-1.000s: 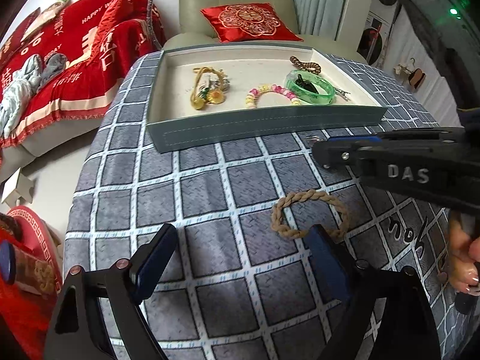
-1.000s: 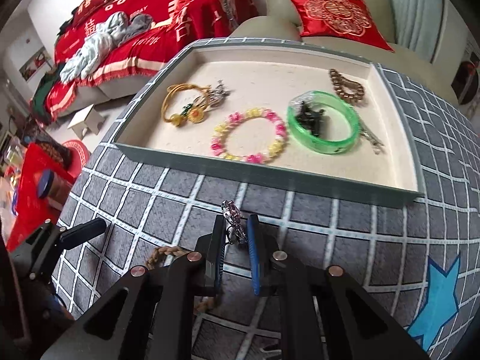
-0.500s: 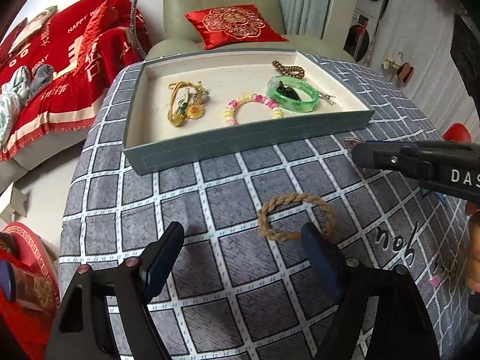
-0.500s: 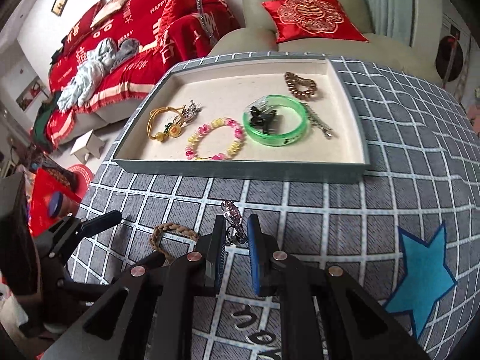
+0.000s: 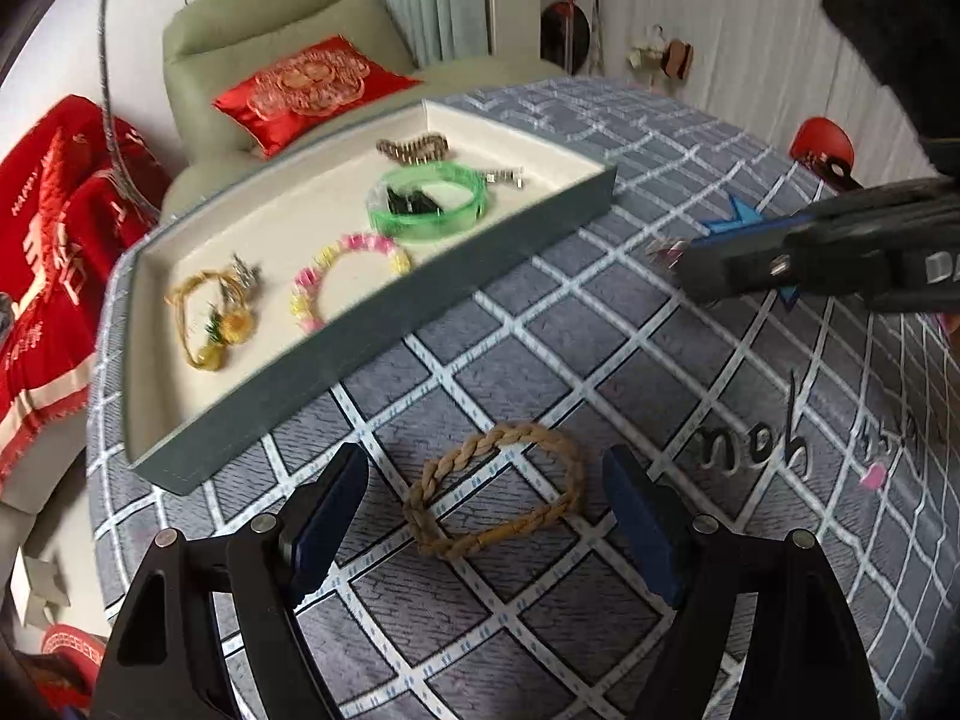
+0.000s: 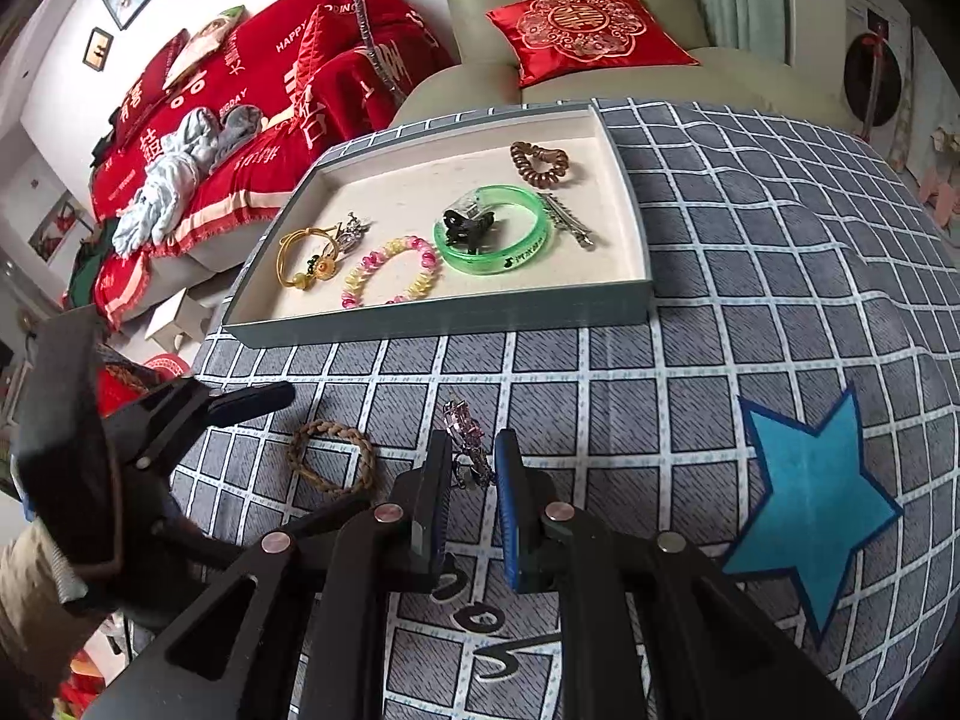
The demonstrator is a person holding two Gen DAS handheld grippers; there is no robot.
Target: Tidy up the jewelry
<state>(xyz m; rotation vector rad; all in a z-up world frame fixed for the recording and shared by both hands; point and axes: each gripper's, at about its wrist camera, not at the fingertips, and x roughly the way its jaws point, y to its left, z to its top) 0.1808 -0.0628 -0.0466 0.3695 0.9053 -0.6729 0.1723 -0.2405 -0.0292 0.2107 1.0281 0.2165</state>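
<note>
A round table [image 6: 750, 276] is wearing a grey cloth gridded in white, with a blue star [image 6: 810, 498] lying at four o'clock. A grey-walled tray [image 6: 432, 318] is sitting toward twelve o'clock, and a braided tan bracelet [image 6: 330, 459] is lying flat toward eight o'clock, well apart from it.

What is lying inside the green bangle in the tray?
Inside the green bangle, in the tray, lies a black hair clip with a clear plastic piece beside it. What lies under the clip is covered.
</note>
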